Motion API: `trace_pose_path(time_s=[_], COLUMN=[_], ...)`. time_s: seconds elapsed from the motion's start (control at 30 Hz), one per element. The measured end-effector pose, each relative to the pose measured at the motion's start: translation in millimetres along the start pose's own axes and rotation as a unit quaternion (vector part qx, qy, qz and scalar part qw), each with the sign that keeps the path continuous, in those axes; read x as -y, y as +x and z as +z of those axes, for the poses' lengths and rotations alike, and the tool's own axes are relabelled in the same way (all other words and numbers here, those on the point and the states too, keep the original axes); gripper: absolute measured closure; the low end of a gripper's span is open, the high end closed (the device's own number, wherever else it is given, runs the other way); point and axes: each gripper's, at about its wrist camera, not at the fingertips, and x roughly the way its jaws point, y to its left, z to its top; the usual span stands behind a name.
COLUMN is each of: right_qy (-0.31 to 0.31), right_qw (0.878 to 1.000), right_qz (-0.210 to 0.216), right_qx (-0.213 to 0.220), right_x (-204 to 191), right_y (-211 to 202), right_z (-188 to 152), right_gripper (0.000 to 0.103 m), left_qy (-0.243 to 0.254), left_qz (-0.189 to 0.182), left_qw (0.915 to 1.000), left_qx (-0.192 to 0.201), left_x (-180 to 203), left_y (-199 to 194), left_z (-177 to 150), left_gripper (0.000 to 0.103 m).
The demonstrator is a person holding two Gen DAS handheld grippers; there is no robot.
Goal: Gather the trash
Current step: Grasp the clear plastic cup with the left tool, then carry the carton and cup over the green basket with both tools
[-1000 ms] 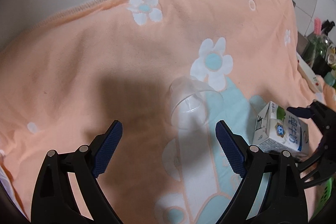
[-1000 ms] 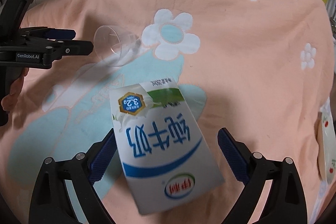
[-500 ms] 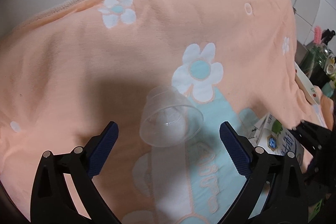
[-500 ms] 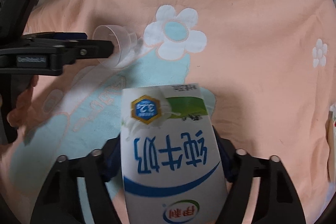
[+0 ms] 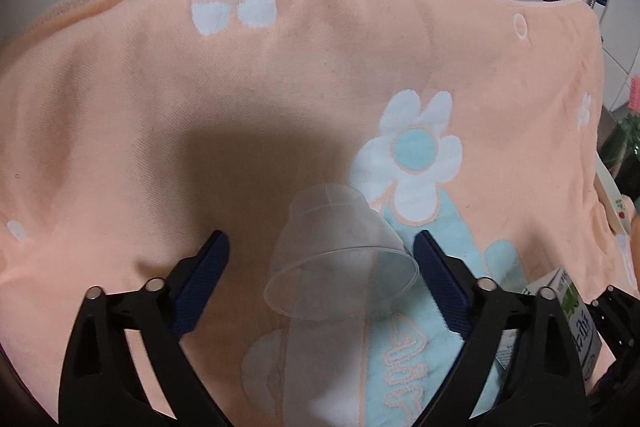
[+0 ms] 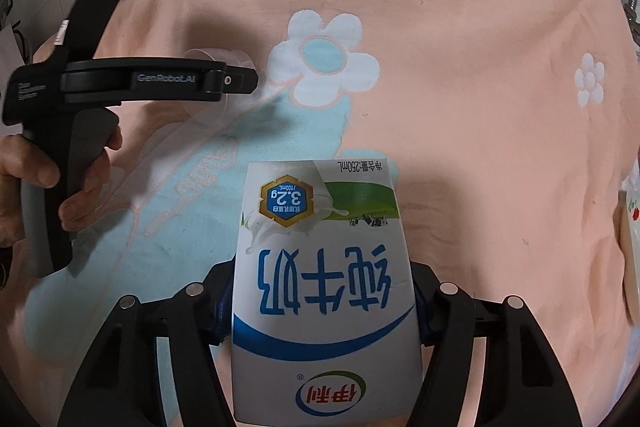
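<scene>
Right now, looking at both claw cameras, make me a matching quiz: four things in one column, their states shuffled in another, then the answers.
Things:
1. milk carton
2. clear plastic cup
3. left claw
4. towel

States:
A. open around the cup
B. spread flat, peach with white flowers
C. clamped in the right claw
D. lying on its side

Pairs: 1-C, 2-D, 3-A, 4-B

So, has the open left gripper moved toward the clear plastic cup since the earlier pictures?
Yes. The left gripper came forward over the peach flowered towel: the clear plastic cup now lies between its open fingers, no longer ahead of them.
</scene>
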Motion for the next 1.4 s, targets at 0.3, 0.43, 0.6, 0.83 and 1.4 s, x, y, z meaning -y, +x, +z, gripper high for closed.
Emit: trace_pose_path(time_s=[0.3, 0.43, 0.6, 0.83, 1.4], right_qy=[0.006, 0.007, 0.014, 0.023, 0.058], right_qw=[1.000, 1.000, 1.000, 0.999, 0.996], right_qz=[0.000, -0.001, -0.003, -0.010, -0.044], right_qx=[0.007, 0.012, 0.019, 0.026, 0.051], right_x=[0, -4, -6, -17, -43], right_y=[-6, -7, -13, -30, -107], right_z=[-7, -9, -13, -25, -77], right_gripper=[0.040, 0.040, 0.040, 0.040, 0.040], left_qy=[0.009, 0.010, 0.019, 0.037, 0.082], left_qz=[-0.020, -0.030, -0.047, -0.075, -0.132], left_qw=[0.9997, 0.9995, 0.9987, 0.9965, 0.9875], left_qx=[-0.004, -0.003, 0.001, 0.005, 0.024], left_x=[6, 5, 2, 16, 58], left_y=[7, 0, -19, -55, -137], left_z=[-6, -11, -21, -34, -85], left_gripper=[0.041, 0.042, 0.043, 0.043, 0.043])
